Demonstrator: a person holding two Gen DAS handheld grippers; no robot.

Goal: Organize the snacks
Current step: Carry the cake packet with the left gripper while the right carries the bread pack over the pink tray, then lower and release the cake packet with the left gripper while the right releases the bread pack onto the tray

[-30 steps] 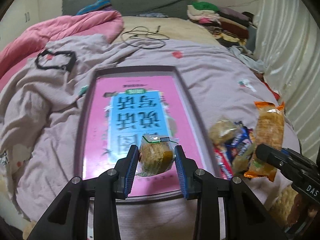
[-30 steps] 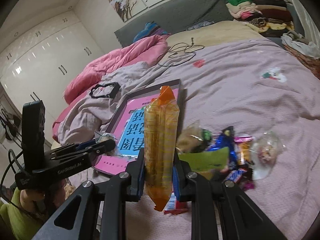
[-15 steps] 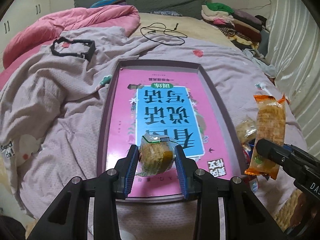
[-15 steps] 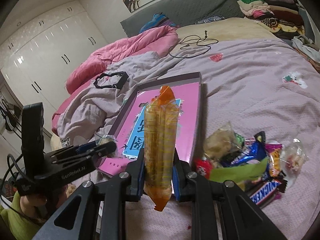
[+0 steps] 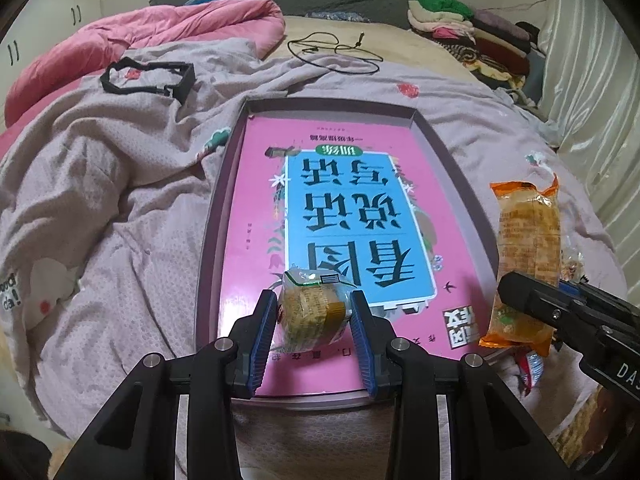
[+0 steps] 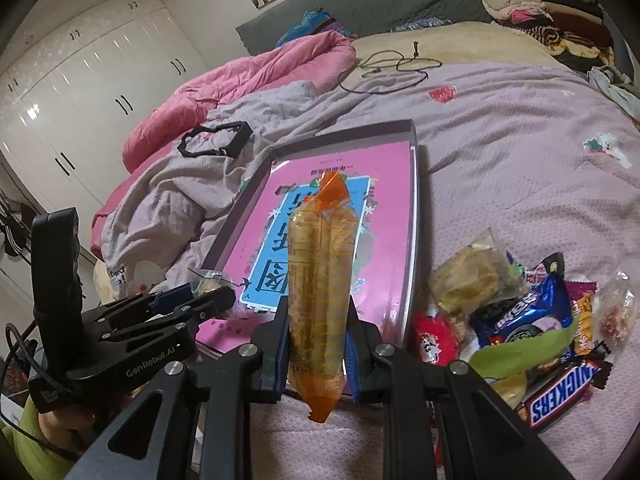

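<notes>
A shallow purple tray (image 5: 448, 156) with a pink and blue printed sheet inside lies on the bed. My left gripper (image 5: 314, 312) is shut on a clear-wrapped round biscuit pack (image 5: 310, 312), held above the tray's near end. In the right wrist view my right gripper (image 6: 318, 332) is shut on a long orange cracker packet (image 6: 320, 280), upright, over the tray's (image 6: 416, 216) near right corner. That cracker packet (image 5: 526, 240) and right gripper show at the right of the left wrist view. A heap of snacks (image 6: 520, 312) lies right of the tray.
Rumpled lilac sheet (image 5: 120, 184) and pink duvet (image 5: 168, 28) lie left of the tray. A black frame (image 5: 148, 78) and a cable (image 5: 332, 50) rest farther back. Folded clothes (image 5: 472, 36) are stacked at the far right. A Snickers bar (image 6: 560, 396) sits nearest in the heap.
Both grippers have shifted over the tray with their snacks still held. The tray now sits more centred and closer in both views; the snack heap slid to the right.
</notes>
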